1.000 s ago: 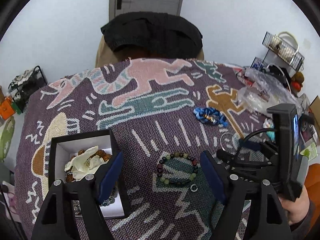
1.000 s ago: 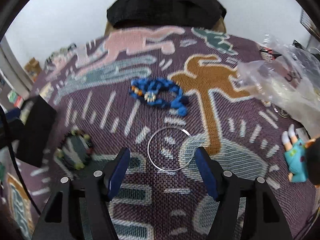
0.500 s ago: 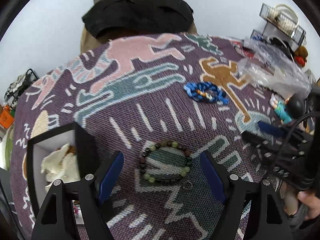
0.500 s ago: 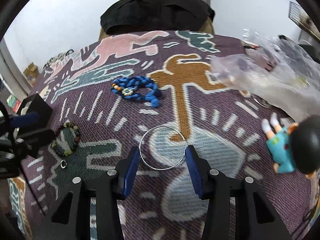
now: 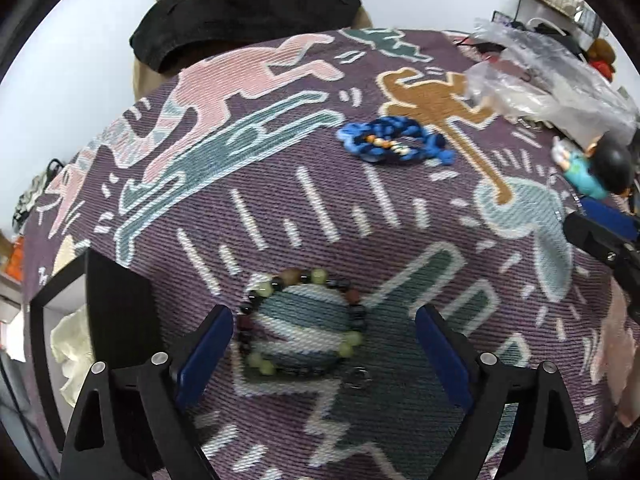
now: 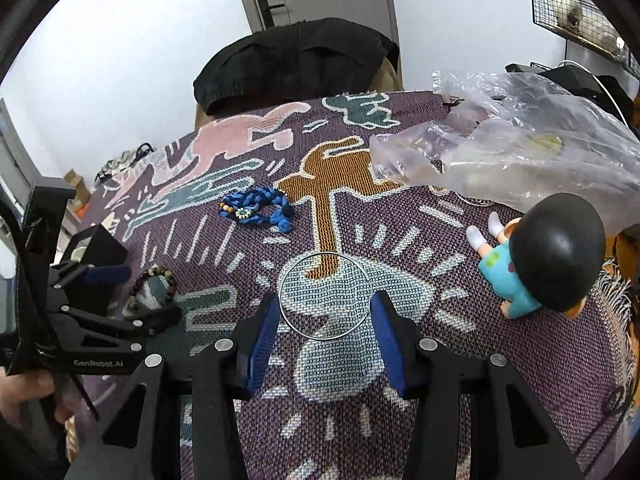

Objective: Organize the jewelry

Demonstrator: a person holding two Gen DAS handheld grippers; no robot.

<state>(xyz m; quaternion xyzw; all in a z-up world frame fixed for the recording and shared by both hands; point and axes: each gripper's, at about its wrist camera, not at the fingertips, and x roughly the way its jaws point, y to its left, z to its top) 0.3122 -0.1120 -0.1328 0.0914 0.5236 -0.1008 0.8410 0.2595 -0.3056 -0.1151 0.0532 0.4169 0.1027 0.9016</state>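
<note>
Sitting at the far left of the desk [image 5: 280, 216], a black box [image 5: 116, 304] with a white lining holds pale crumpled stuffing. Just right of it the left tool [image 5: 324, 334] hovers with its fingers spread wide apart, flanking a beaded bracelet [image 5: 300, 320] lying flat on the patterned cloth. Farther back lies a blue braided bracelet [image 6: 258, 210]. Next, the right tool [image 6: 325, 330] has its fingers apart around a thin silver hoop [image 6: 326, 294]. A figurine [image 6: 540, 256] lies at the right beside a plastic bag [image 6: 520, 152].
</note>
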